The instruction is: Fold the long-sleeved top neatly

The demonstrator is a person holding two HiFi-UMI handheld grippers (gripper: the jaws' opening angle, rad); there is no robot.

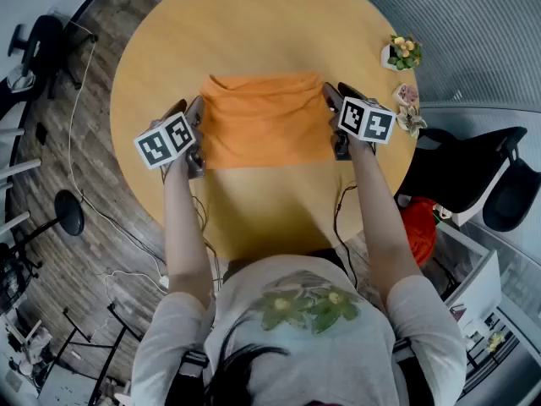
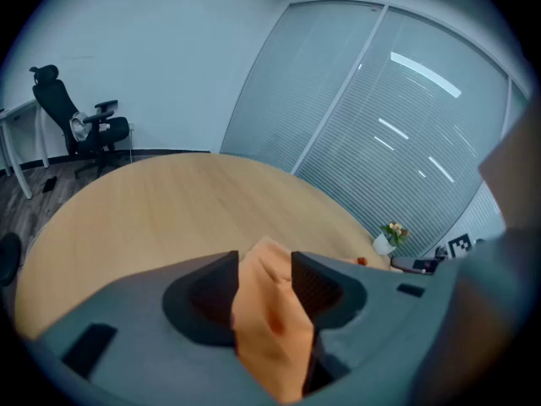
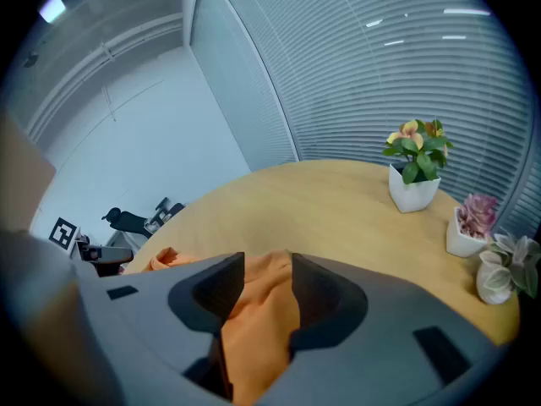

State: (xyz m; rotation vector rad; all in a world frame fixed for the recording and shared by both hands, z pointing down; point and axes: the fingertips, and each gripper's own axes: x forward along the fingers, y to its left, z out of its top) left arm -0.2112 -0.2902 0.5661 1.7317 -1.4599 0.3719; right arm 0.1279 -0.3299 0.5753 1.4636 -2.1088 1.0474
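Orange top (image 1: 264, 121) lies folded, sides loose between parted fingers (image 2: 211, 294) of left gripper (image 2: 264, 262) and right gripper (image 3: 267, 262).

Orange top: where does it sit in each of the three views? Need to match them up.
Head view: the orange top is upper middle, lying on the round table.
Left gripper view: the top is bottom centre, between the jaws.
Right gripper view: the top is bottom centre, between the jaws.
Shared landmark: the white flowerpot near the table's edge, also seen at and.
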